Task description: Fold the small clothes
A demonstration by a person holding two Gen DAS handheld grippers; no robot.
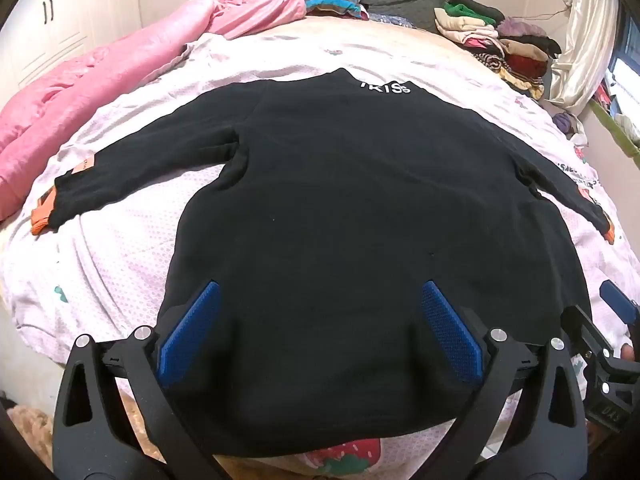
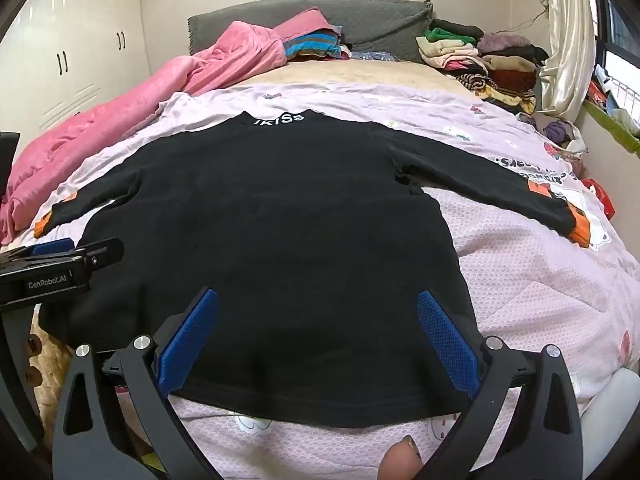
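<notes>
A small black long-sleeved top (image 1: 340, 200) with white lettering at the collar lies spread flat, back up, on the bed, sleeves out to both sides with orange cuffs (image 1: 42, 216). It also shows in the right wrist view (image 2: 272, 220). My left gripper (image 1: 320, 308) is open and empty, hovering over the hem at the top's left half. My right gripper (image 2: 318, 312) is open and empty over the hem's right half. Each gripper shows at the edge of the other's view.
The bed has a pale pink patterned sheet (image 2: 520, 280). A pink quilt (image 1: 80, 92) lies along the left side. Piles of clothes (image 1: 492, 40) sit at the far right near the grey headboard (image 2: 360, 16). White wardrobes (image 2: 80, 40) stand to the left.
</notes>
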